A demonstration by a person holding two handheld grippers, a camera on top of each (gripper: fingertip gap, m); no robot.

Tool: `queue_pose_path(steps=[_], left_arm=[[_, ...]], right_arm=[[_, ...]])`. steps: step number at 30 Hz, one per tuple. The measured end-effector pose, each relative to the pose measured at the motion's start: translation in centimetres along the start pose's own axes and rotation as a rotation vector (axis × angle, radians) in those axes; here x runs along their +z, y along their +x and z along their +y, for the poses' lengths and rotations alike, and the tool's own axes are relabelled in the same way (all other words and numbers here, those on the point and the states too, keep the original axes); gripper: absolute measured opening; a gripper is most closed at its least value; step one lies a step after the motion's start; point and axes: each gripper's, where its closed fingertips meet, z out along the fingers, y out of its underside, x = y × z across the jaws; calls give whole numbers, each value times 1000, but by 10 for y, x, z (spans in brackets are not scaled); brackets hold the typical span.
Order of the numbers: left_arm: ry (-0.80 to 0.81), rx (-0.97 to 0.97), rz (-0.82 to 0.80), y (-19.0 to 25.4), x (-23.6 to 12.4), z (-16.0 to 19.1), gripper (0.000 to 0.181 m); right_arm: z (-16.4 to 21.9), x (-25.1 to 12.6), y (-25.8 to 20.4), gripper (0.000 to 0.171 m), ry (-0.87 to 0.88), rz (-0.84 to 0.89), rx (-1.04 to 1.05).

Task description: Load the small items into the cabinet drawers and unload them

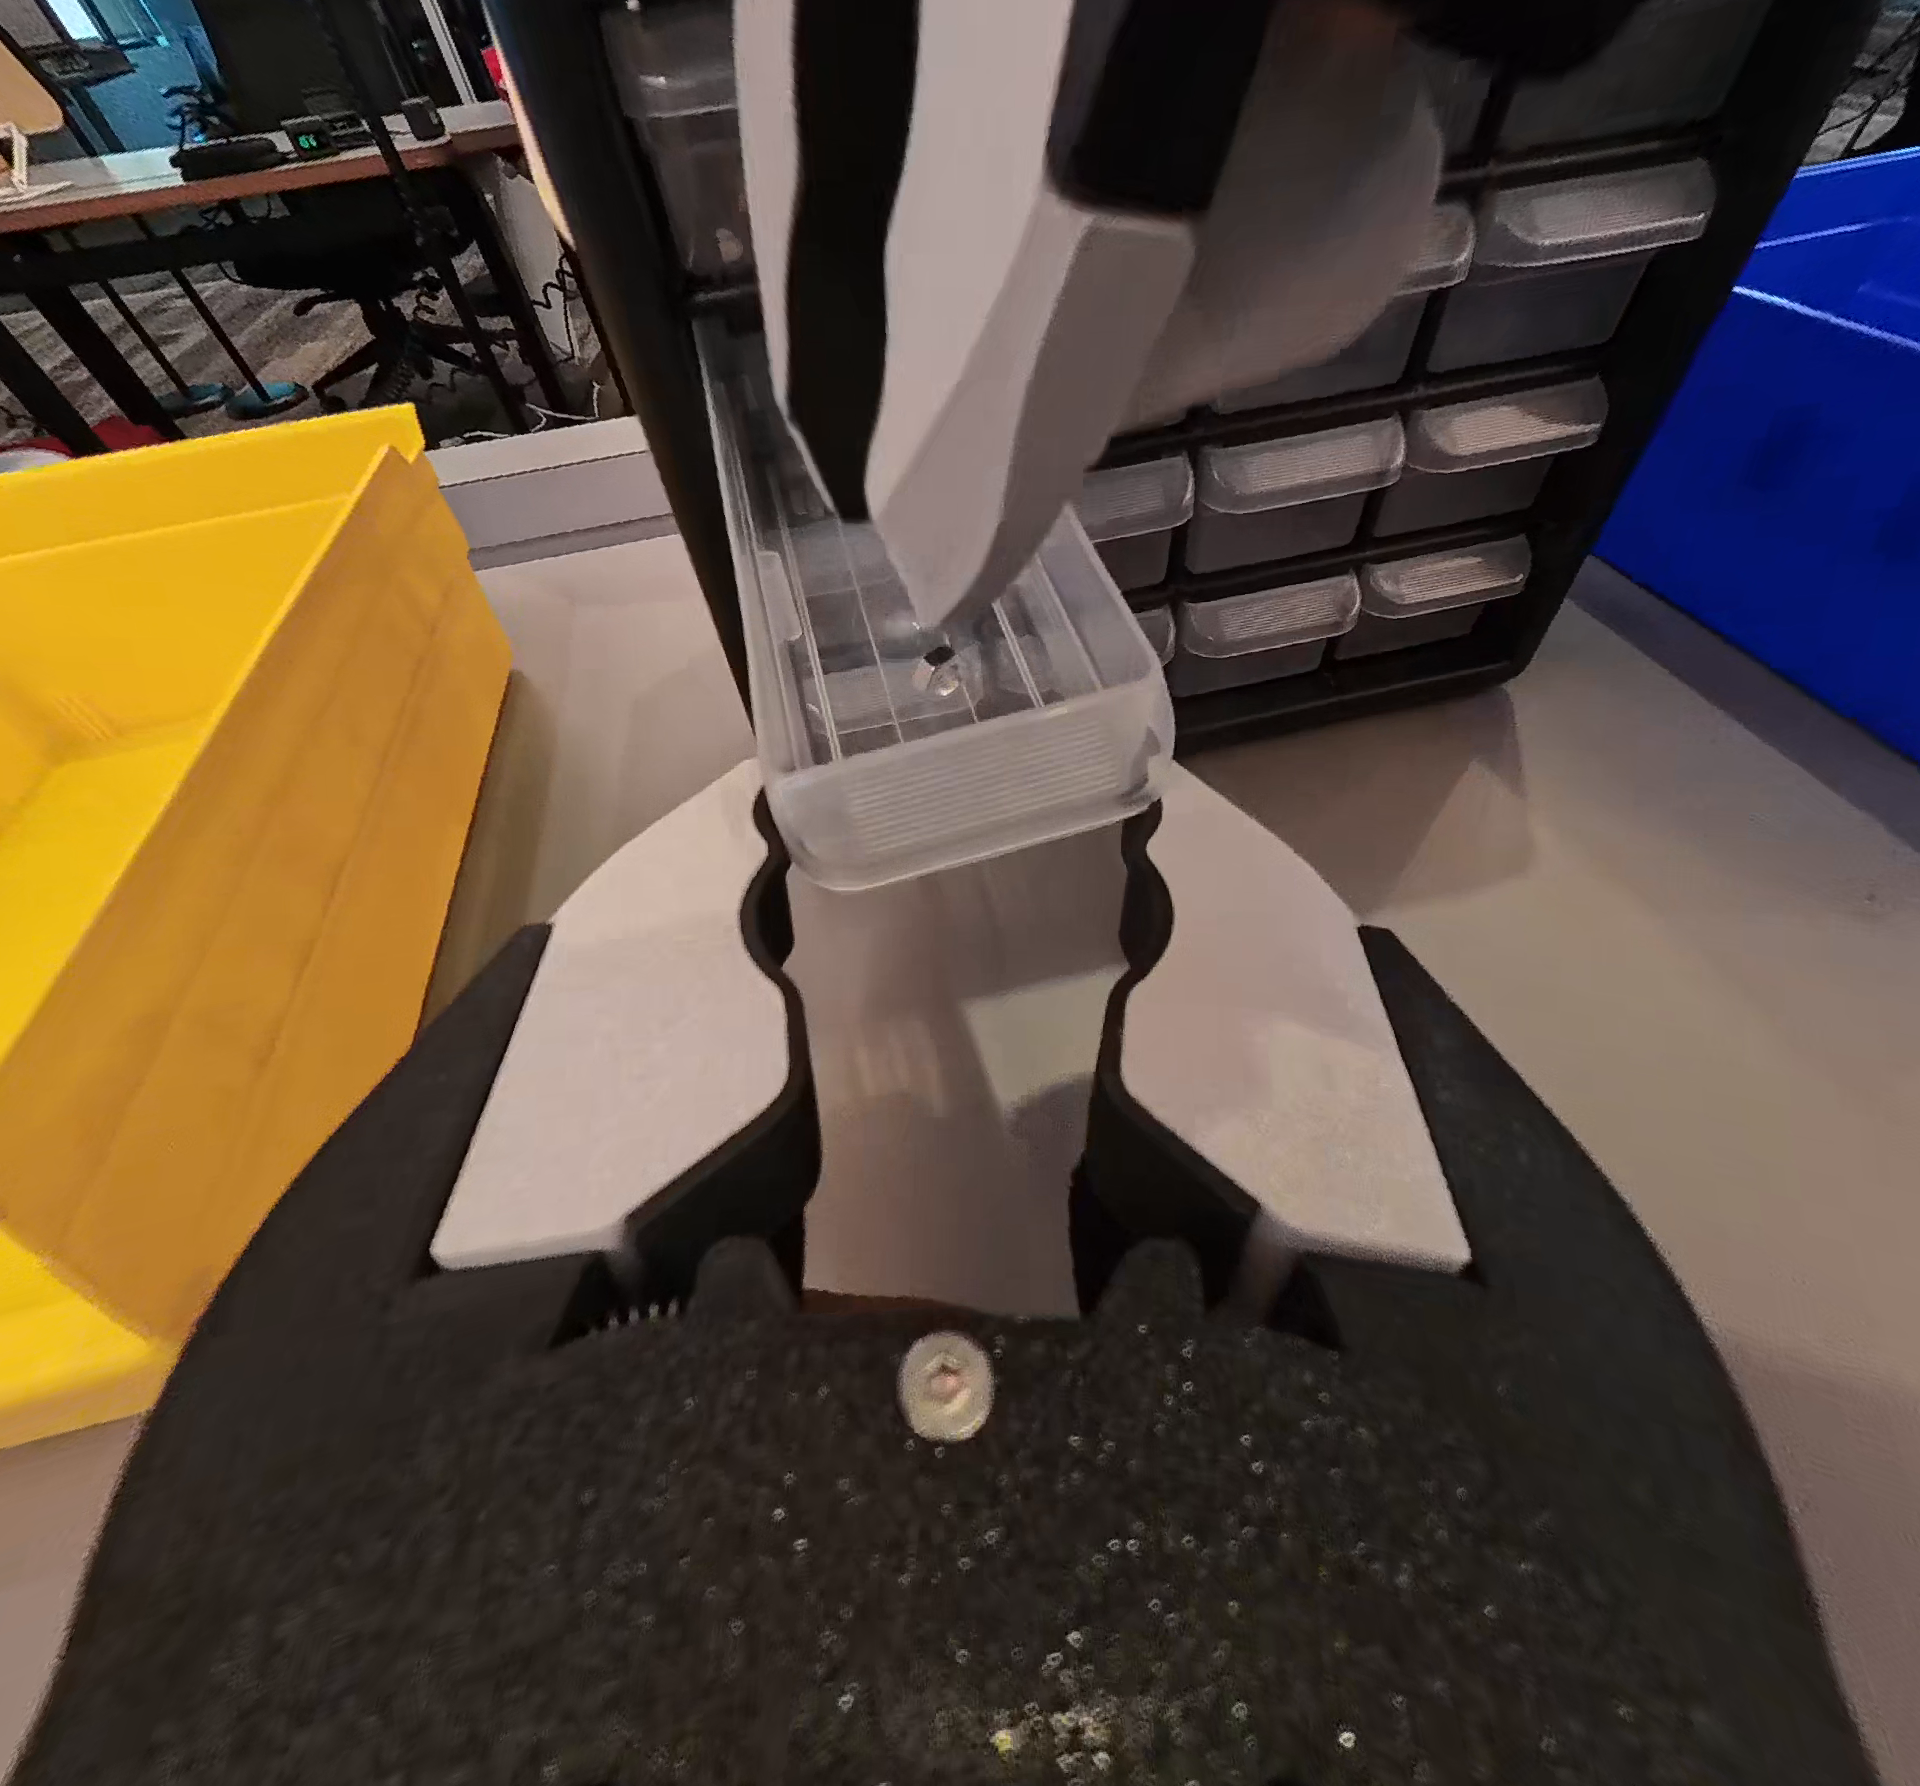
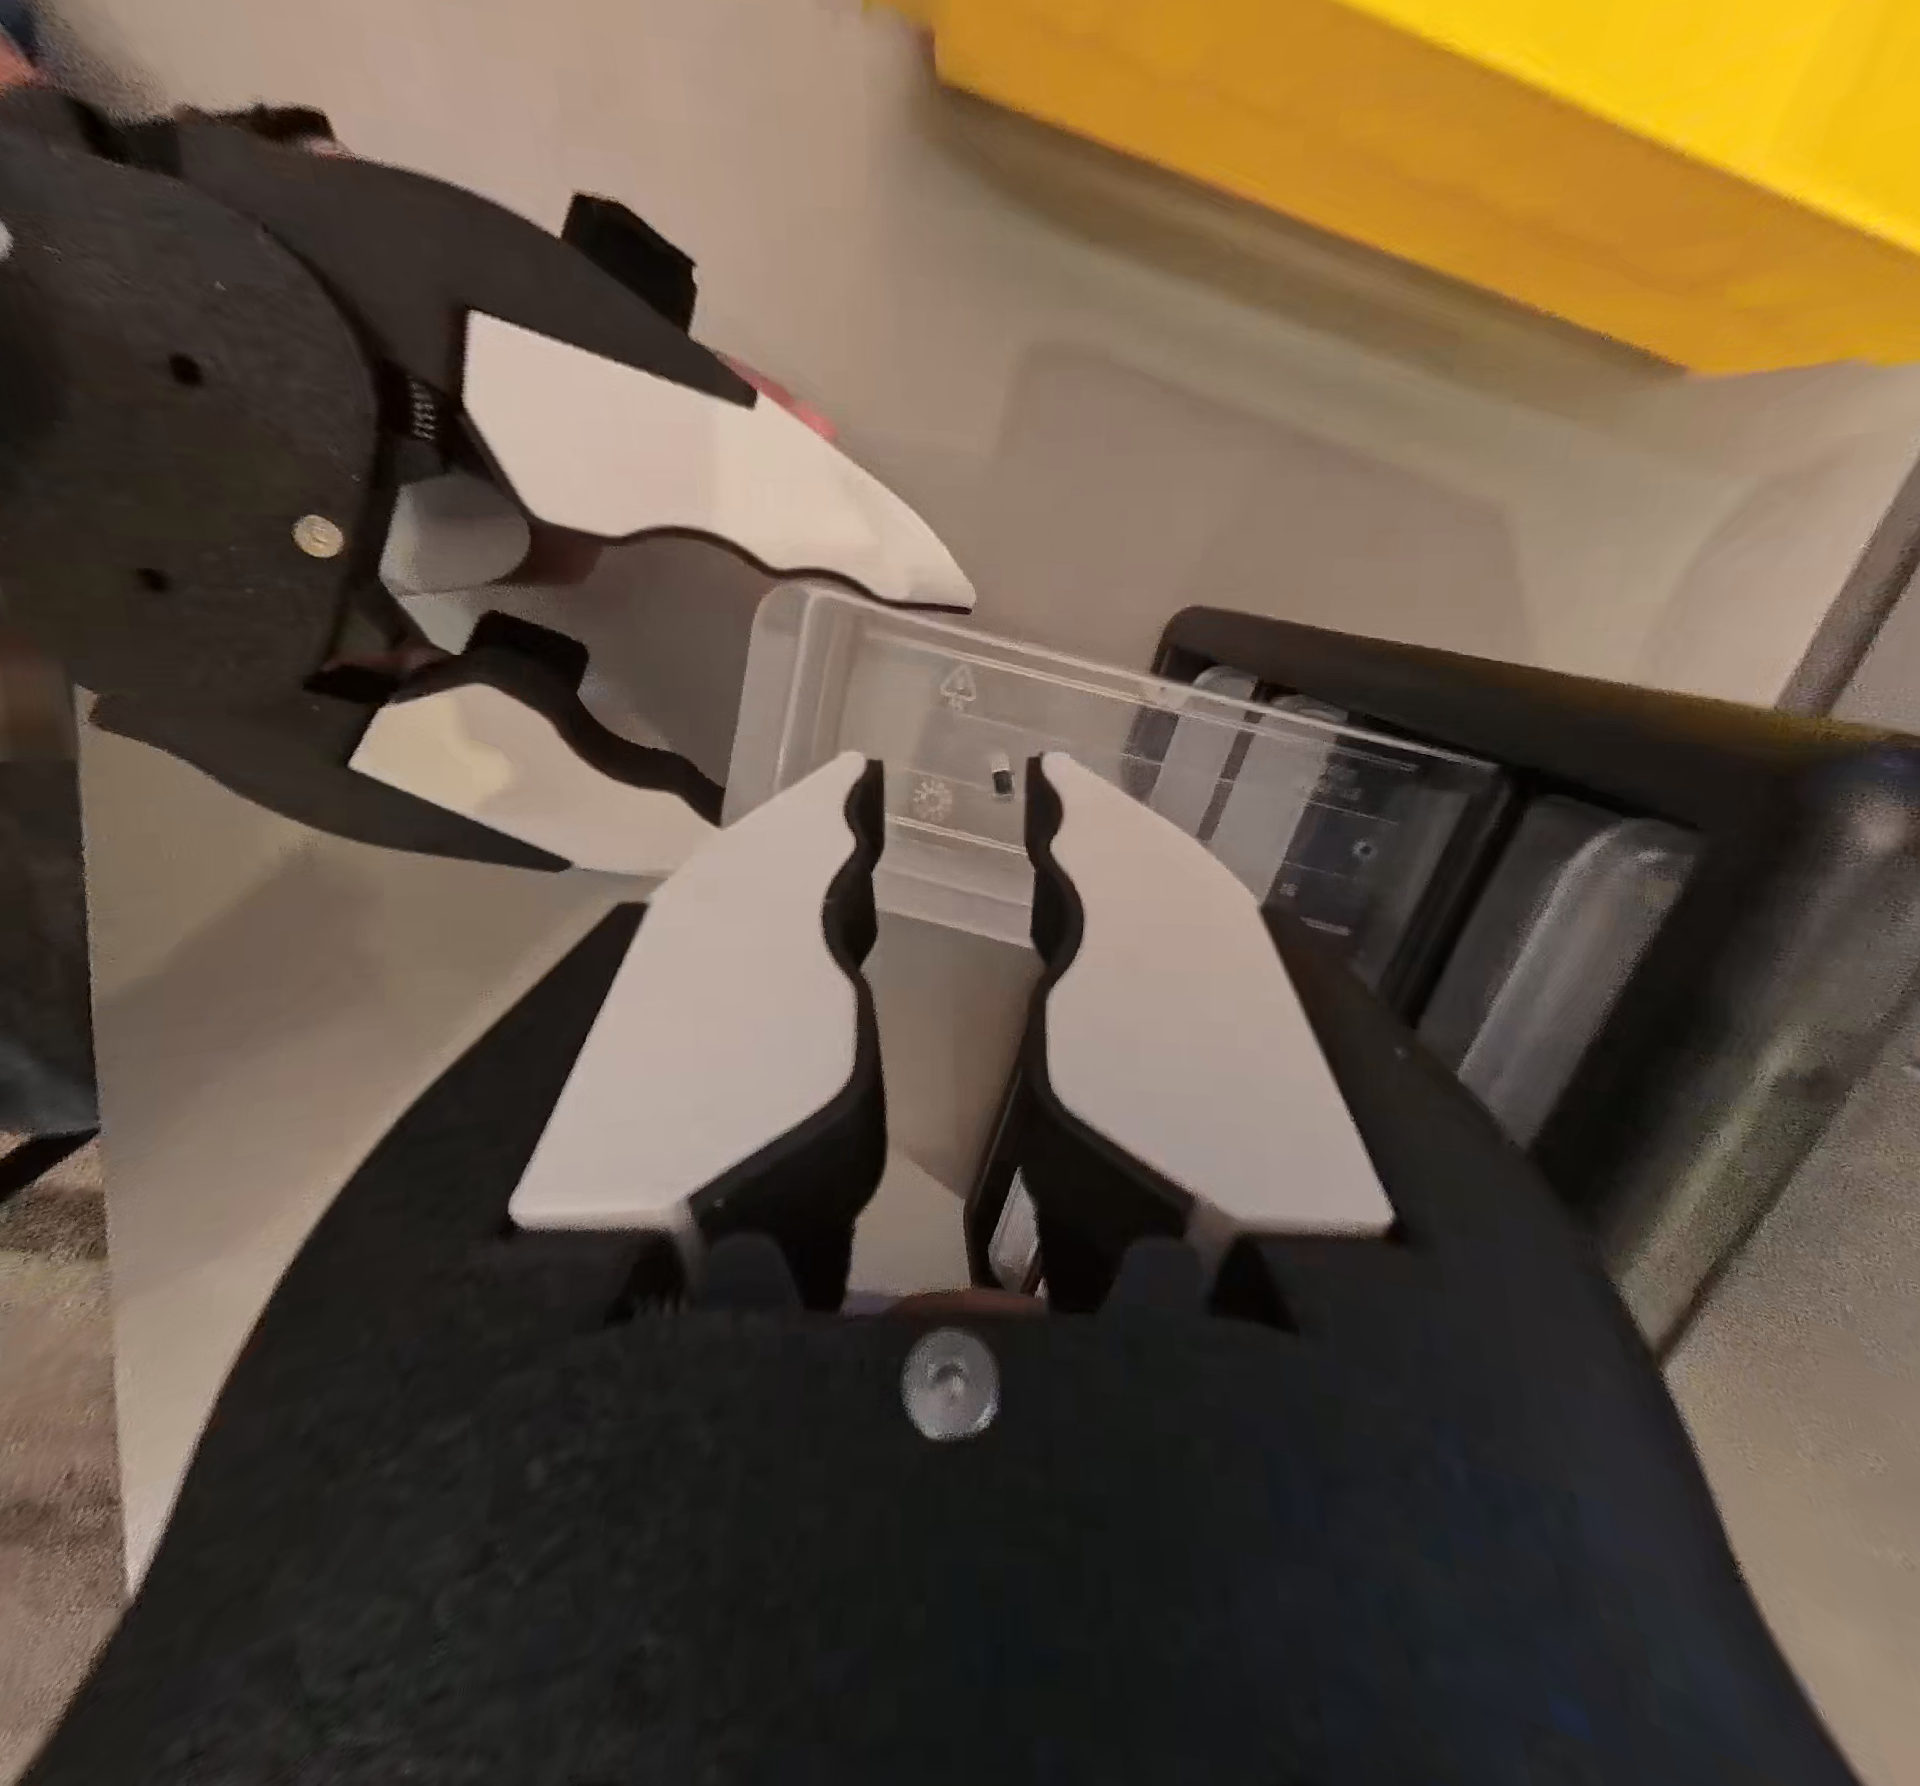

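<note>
A black cabinet of small clear drawers stands on the grey table. One clear drawer at its left column is pulled far out. My left gripper has its jaws wide, one fingertip against each side of the drawer's front. It also shows in the right wrist view. My right gripper reaches down into the drawer from above, jaws slightly apart. A tiny black item lies on the drawer floor between its tips, loose. In the left wrist view the item sits just under the right gripper.
A yellow bin stands on the table left of the cabinet and shows in the right wrist view. A blue bin stands right of the cabinet. Desks and chairs stand beyond the table's far edge. My left and right fingertips are right by each other.
</note>
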Motion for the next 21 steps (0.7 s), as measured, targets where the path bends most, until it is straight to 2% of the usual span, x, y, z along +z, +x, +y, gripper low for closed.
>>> queue_pose_path(steps=[5, 10, 11, 13, 21], left_arm=[[0, -6, 3, 0, 0, 0, 61], [2, -9, 2, 1, -1, 0, 61], [2, -9, 2, 1, -1, 0, 61], [0, -3, 0, 1, -1, 0, 61], [4, -3, 2, 1, -2, 0, 61]], right_arm=[[14, 15, 11, 24, -162, 14, 1], [14, 25, 11, 22, -239, -32, 1], [14, 27, 12, 20, -254, -31, -2], [17, 29, 14, 2, -294, -26, -5], [11, 21, 10, 0, -246, -48, 19]])
